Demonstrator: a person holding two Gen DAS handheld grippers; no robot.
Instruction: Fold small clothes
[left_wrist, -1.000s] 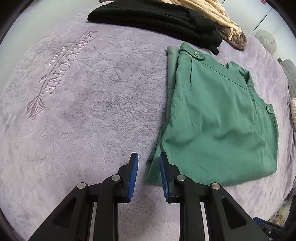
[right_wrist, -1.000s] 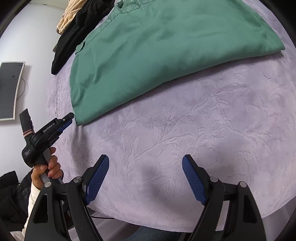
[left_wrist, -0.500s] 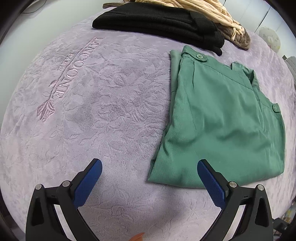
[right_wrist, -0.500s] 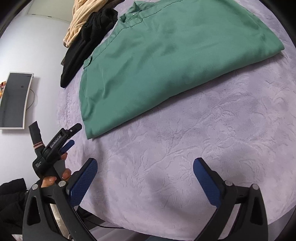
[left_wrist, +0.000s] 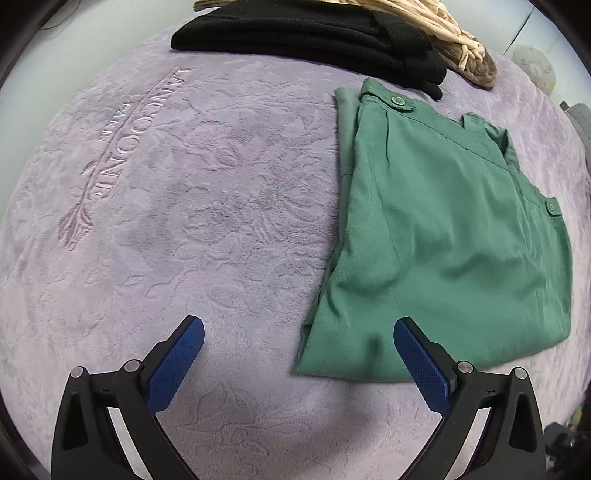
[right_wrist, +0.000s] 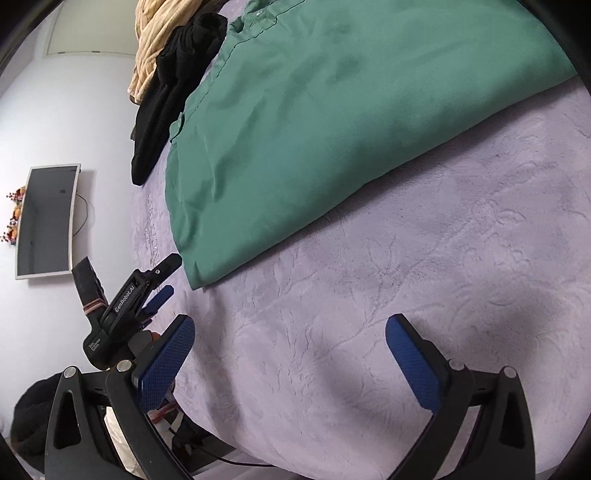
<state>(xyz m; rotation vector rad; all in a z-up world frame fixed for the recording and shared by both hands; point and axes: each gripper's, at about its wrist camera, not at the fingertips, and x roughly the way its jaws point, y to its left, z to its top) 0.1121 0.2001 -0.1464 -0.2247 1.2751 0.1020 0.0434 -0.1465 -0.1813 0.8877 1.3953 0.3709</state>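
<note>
On blanket (left_wrist: 221, 221): folded green garment (left_wrist: 443, 251).

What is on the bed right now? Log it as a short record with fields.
surface: lilac embossed blanket with stitched lettering
main garment: green garment, folded flat, buttoned tabs on top
other clothes: black garment and cream striped cloth at the far edge
left gripper: jaws open, empty, over the green garment's near corner
right gripper: jaws open, empty, over bare blanket
contact: neither gripper's pads press on the cloth
fold state: green garment already lies folded
</note>
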